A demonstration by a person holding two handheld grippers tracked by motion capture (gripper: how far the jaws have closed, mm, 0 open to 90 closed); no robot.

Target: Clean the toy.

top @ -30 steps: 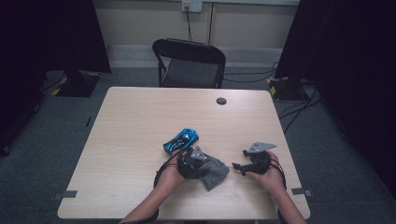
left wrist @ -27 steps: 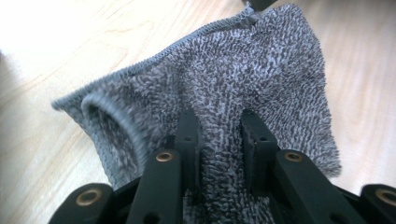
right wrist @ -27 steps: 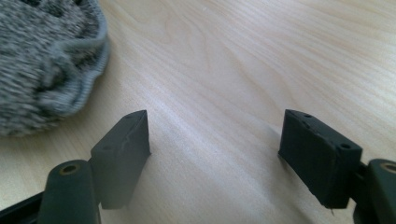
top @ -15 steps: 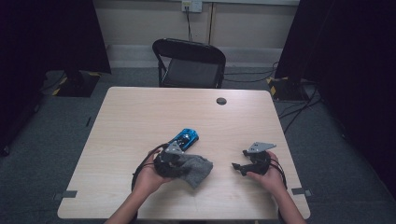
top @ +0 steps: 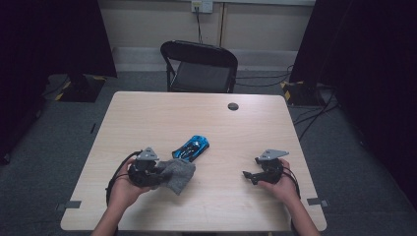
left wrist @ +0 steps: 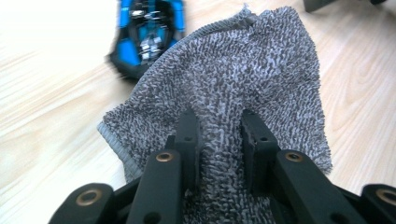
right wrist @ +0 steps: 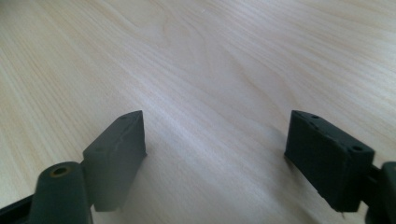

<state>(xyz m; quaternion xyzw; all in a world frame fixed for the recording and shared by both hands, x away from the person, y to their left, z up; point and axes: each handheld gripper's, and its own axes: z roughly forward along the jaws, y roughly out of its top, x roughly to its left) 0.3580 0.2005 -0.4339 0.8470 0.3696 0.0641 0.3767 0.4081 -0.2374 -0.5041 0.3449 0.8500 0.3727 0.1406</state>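
My left gripper (top: pixel 156 173) pinches a grey cloth (top: pixel 178 174) at the near left of the table (top: pixel 147 113), and the blue toy car (top: pixel 191 147) lies just beyond the cloth, its long axis running far-right to near-left, much nearer this hand than the other. My right gripper (top: pixel 247 175) rests near right, its jaws, which have just been opening, spread over bare wood. The left gripper view shows the fold of cloth caught between the pads (left wrist: pixel 189 135); the high view gives the car's heading.
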